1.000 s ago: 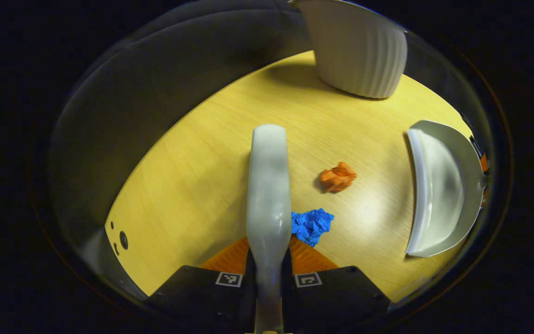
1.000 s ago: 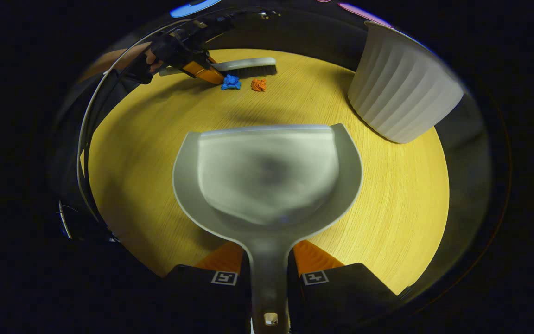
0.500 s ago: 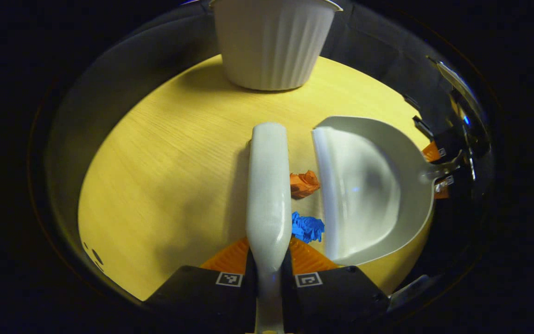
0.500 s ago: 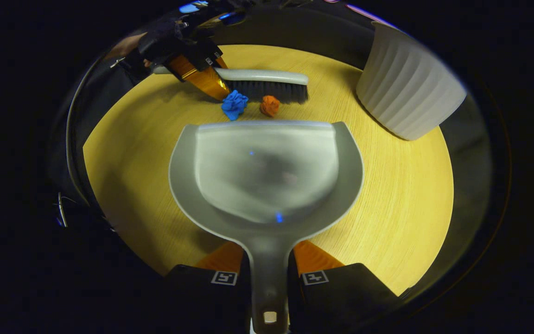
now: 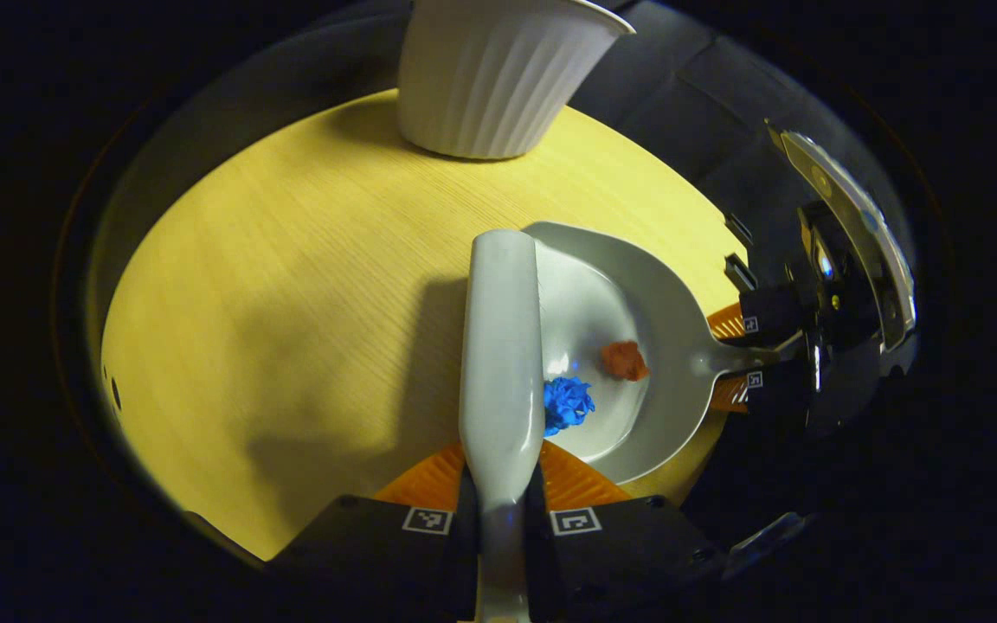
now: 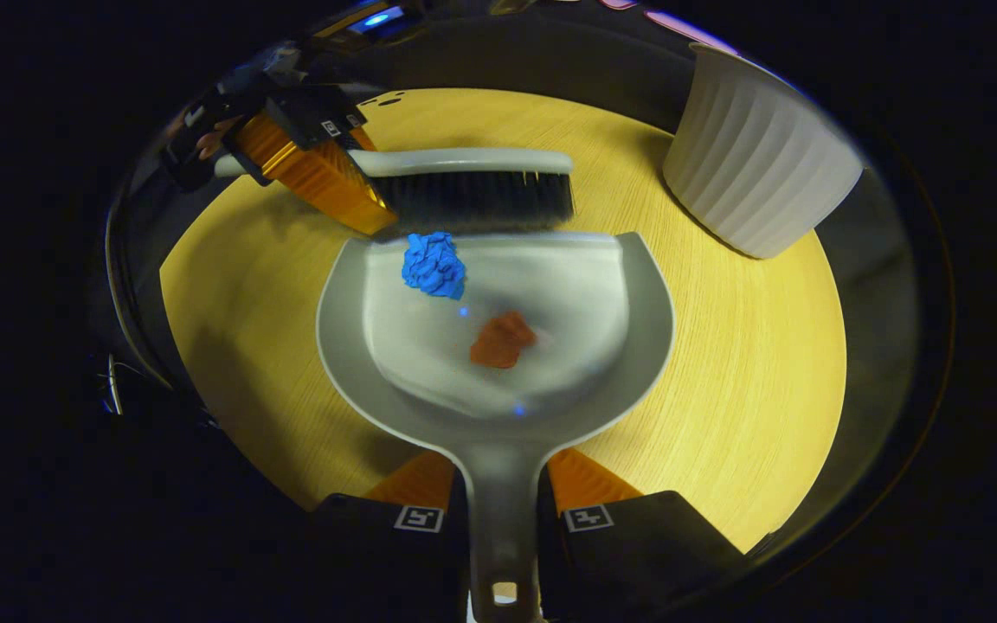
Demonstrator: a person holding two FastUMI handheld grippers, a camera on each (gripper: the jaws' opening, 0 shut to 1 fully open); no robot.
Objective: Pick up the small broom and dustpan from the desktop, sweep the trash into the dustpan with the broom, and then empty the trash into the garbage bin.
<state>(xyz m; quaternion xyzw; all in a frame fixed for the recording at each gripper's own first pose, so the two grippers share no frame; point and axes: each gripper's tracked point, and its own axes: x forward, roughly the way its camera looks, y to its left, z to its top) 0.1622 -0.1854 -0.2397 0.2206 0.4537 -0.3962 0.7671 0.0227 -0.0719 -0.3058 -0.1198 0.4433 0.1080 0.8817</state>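
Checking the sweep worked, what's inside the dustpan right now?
Inside the dustpan lie a blue paper wad and an orange wad; the broom hides the table past its lip.

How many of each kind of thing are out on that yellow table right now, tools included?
Crumpled trash pieces: 2, a blue wad and an orange wad, both inside the dustpan
Dustpan: 1
Broom: 1
White ribbed garbage bin: 1
Tongs: 2, left tongs and right tongs
Total: 7
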